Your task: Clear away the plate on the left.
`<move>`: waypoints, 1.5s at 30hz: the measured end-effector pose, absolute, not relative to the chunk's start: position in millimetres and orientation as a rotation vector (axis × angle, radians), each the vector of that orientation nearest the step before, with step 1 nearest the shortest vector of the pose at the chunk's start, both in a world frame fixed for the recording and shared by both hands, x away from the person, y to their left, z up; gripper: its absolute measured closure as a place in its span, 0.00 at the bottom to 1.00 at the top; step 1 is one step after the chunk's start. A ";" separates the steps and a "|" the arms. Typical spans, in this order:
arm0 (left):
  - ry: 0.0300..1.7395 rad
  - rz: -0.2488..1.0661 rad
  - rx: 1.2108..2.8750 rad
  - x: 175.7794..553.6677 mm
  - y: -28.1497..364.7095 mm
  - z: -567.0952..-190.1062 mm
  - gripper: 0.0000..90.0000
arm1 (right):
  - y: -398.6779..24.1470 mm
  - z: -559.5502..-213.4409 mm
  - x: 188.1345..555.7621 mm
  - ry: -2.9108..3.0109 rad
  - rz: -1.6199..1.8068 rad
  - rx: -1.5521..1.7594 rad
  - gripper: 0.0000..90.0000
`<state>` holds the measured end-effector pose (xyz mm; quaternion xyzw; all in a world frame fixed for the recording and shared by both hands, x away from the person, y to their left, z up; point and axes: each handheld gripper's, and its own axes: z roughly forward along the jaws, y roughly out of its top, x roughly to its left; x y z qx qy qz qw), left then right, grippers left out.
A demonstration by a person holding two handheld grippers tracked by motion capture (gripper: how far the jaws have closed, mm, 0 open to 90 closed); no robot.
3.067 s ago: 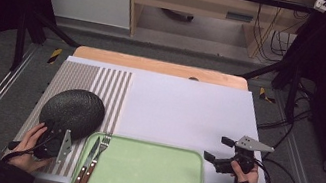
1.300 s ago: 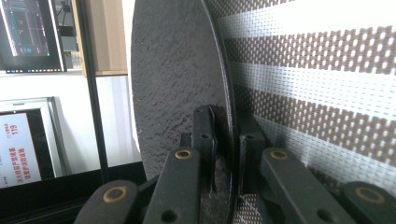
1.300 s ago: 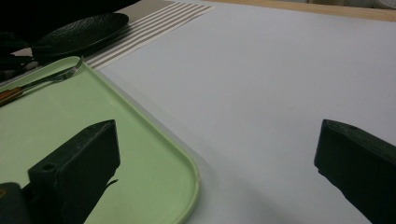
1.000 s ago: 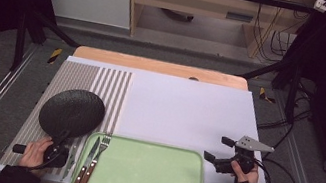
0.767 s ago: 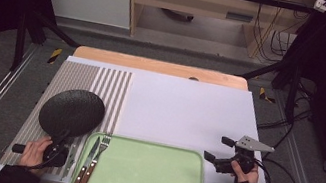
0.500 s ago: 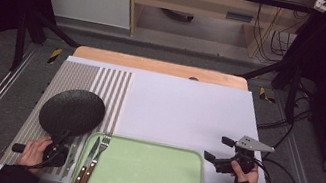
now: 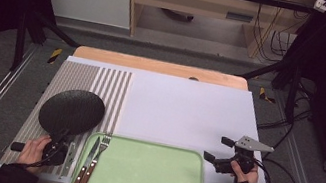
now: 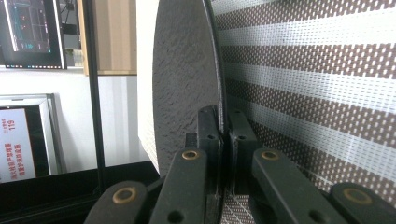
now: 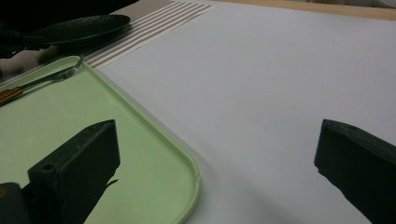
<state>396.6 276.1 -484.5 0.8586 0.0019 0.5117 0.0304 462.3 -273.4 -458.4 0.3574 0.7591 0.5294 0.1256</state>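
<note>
A round black plate [image 7: 72, 112] lies over the striped placemat [image 7: 86, 83] at the table's left. My left gripper [image 7: 56, 146] is shut on its near rim. In the left gripper view the plate [image 8: 187, 84] stands edge-on, with both jaws pinched on its rim. It seems to sit a little clear of the mat. My right gripper [image 7: 217, 149] is open at the right, just past the green tray's [image 7: 150, 180] far right corner. In the right gripper view my right gripper [image 9: 217, 135] has nothing between its jaws, only white tabletop.
A fork [image 7: 99, 154] and a knife [image 7: 87, 159] with wooden handles lie along the tray's left side. The tray's corner [image 9: 182, 168] is under my right gripper's left jaw. A wooden strip [image 7: 160, 66] runs along the table's far edge. A cable [image 7: 282, 178] trails off to the right.
Since three seconds ago my left hand has drawn back a little toward the near edge, still holding the plate. Over the last second nothing has moved.
</note>
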 end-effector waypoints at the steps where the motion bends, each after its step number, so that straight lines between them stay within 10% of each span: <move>1: 0.008 1.575 2.646 396.7 276.1 -484.2 0.96 | -273.9 -458.1 462.1 2.211 1.543 1.040 0.00; 45: 0.042 1.580 2.571 387.7 264.3 -461.3 0.95 | -273.9 -458.4 462.8 2.212 1.533 1.040 0.00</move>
